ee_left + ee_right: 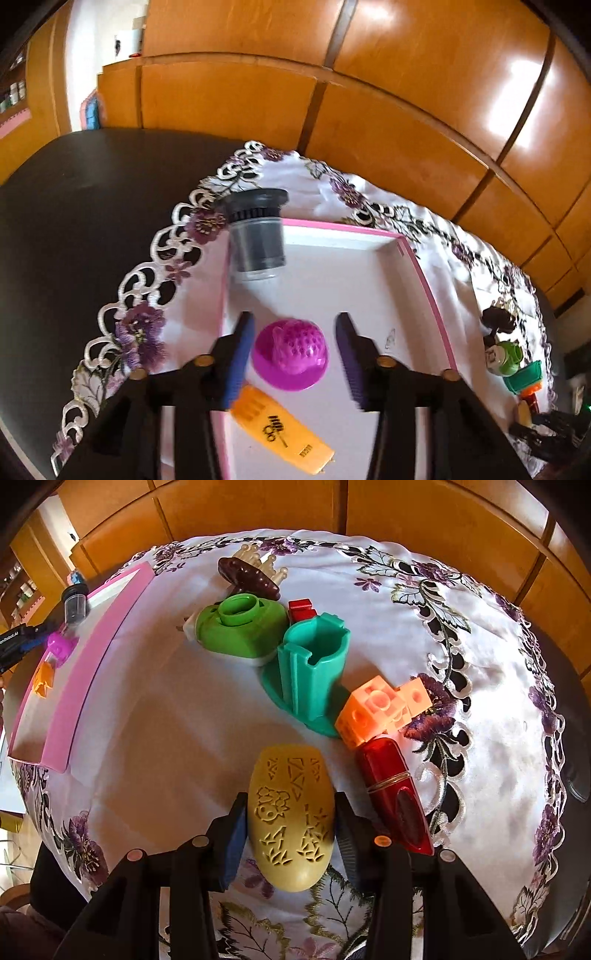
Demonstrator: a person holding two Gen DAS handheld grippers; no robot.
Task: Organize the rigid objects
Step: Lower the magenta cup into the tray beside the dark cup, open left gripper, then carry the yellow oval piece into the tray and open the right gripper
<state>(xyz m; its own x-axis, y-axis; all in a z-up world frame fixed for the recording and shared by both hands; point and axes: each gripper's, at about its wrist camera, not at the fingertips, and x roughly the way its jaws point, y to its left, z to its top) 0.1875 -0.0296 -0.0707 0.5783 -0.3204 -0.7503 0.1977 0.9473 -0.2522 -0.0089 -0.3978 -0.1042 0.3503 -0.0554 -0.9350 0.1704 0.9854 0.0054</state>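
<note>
In the left wrist view a magenta knobbly hat-shaped toy (290, 354) lies on the white floor of a pink-rimmed tray (424, 280). My left gripper (294, 325) straddles it with the jaws open; the right pad stands clear of the toy and the left pad is close beside it. In the right wrist view my right gripper (291, 805) is shut on a yellow-beige carved egg-shaped object (290, 823), both pads against its sides, just above the embroidered cloth (166, 720).
The tray also holds a grey capped cylinder (256, 236) and an orange flat piece (280, 432). On the cloth lie a green piece (240, 631), a teal holder (314, 664), orange cubes (376, 709), a red pointed case (395, 794), a brown brush (251, 576). Wooden cabinets stand behind.
</note>
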